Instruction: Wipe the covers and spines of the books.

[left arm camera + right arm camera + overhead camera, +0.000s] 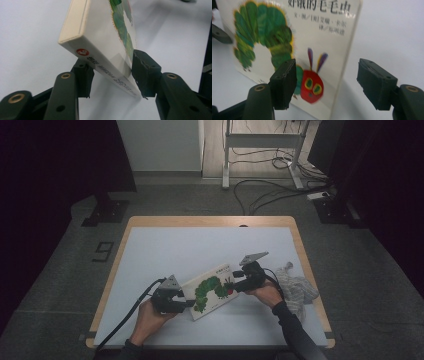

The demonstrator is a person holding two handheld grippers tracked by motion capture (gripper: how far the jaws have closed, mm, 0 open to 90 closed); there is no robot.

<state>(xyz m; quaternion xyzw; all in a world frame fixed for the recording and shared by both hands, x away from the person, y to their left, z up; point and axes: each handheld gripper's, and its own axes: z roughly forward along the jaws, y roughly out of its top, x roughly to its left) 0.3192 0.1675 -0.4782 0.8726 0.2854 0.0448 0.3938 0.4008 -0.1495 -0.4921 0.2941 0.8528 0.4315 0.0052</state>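
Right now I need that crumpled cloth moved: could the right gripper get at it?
Probably yes: the right gripper stands open around the book's edge, not clamping it, and the cloth lies just beside that hand on bare table.

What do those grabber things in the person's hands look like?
Each is black. The left gripper and right gripper both carry a grey three-cornered plate on top, and a dark cable trails from each. Close up, the fingers are chunky black blocks on rounded arms with brass-coloured rings at the joints. The person wears dark long sleeves.
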